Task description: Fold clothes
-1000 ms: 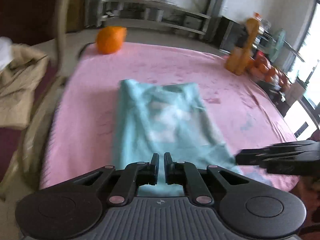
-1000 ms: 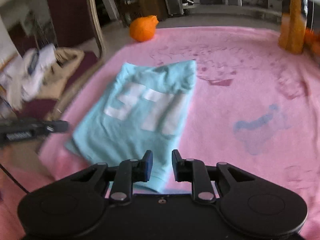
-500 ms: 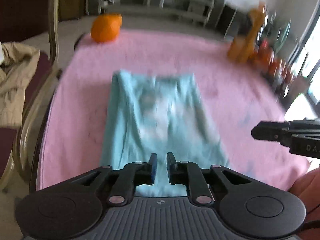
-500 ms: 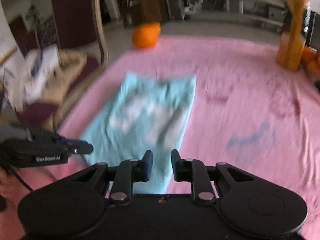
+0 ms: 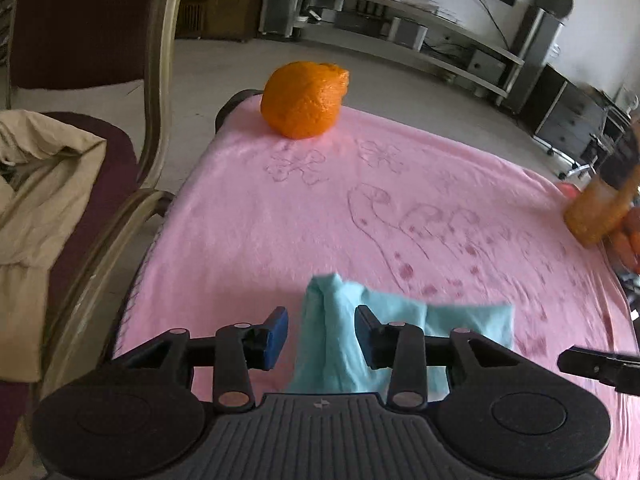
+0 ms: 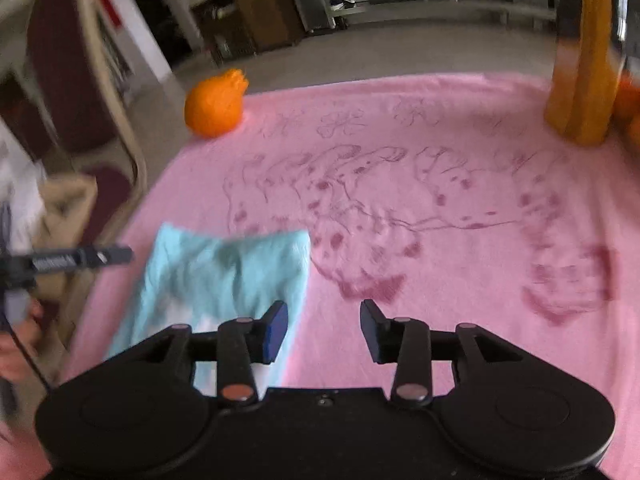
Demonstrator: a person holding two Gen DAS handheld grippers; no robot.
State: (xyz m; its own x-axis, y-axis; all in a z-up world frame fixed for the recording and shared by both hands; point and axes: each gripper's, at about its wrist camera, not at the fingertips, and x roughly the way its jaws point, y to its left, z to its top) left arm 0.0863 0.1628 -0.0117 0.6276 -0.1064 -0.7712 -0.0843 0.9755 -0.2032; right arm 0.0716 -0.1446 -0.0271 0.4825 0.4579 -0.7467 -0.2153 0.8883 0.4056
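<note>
Your left gripper [image 5: 321, 332] and right gripper [image 6: 323, 330] are both spread apart over the shirt [image 6: 224, 276], which lies lengthwise away from you.

Lower part of the light blue cotton shirt [image 5: 344, 344] hidden behind the black body of the left gripper [image 5: 321, 330], and in the right wrist view [image 6: 224, 276] smeared by motion blur, white print unreadable. Tall amber plastic bottle [image 6: 586, 52] cut off by the top edge, label illegible; in the left wrist view [image 5: 600, 212] blurred at the right edge. Beige crumpled fabric [image 5: 36, 200] on the chair cut off at left
</note>
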